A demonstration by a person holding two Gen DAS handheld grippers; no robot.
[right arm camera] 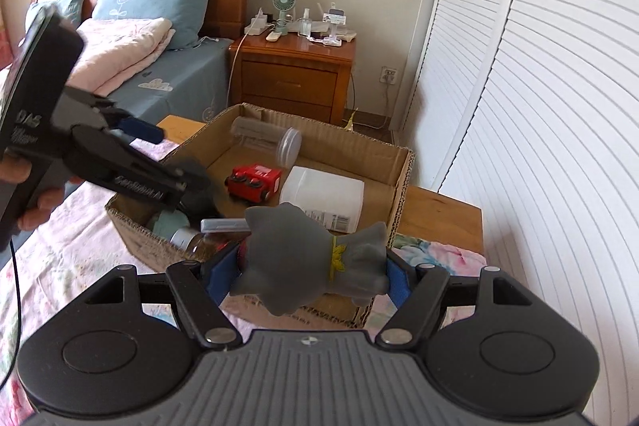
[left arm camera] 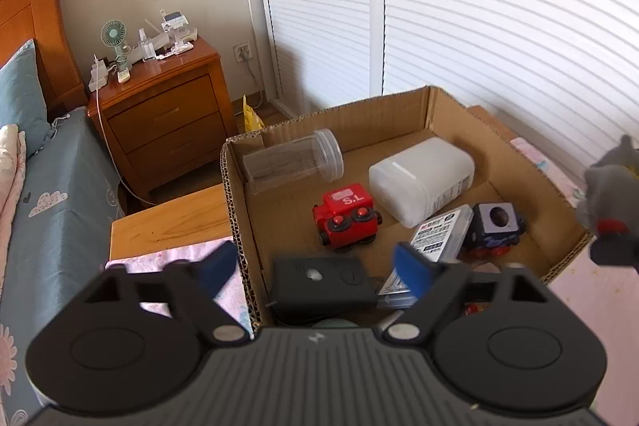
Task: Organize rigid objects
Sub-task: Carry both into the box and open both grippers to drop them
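Observation:
An open cardboard box (left arm camera: 439, 114) holds a clear jar (left arm camera: 293, 160) on its side, a white plastic container (left arm camera: 419, 180), a red toy train (left arm camera: 345, 216), a dark blue toy train (left arm camera: 497, 226), a labelled clear case (left arm camera: 439, 232) and a black case (left arm camera: 319, 284). My left gripper (left arm camera: 315, 272) hangs open over the box's near edge, its blue pads clear of the black case below. My right gripper (right arm camera: 311, 278) is shut on a grey toy figure (right arm camera: 303, 254) with a yellow tie, held just short of the box (right arm camera: 403, 170). A hand (right arm camera: 24, 194) carries the left gripper (right arm camera: 171, 154).
The box stands on a wooden table (right arm camera: 439, 214) partly covered by a pink floral cloth (right arm camera: 80, 246). A bed (right arm camera: 159, 74) and a bedside cabinet (right arm camera: 291, 74) lie behind it. White louvred doors (right arm camera: 539, 106) run along the right.

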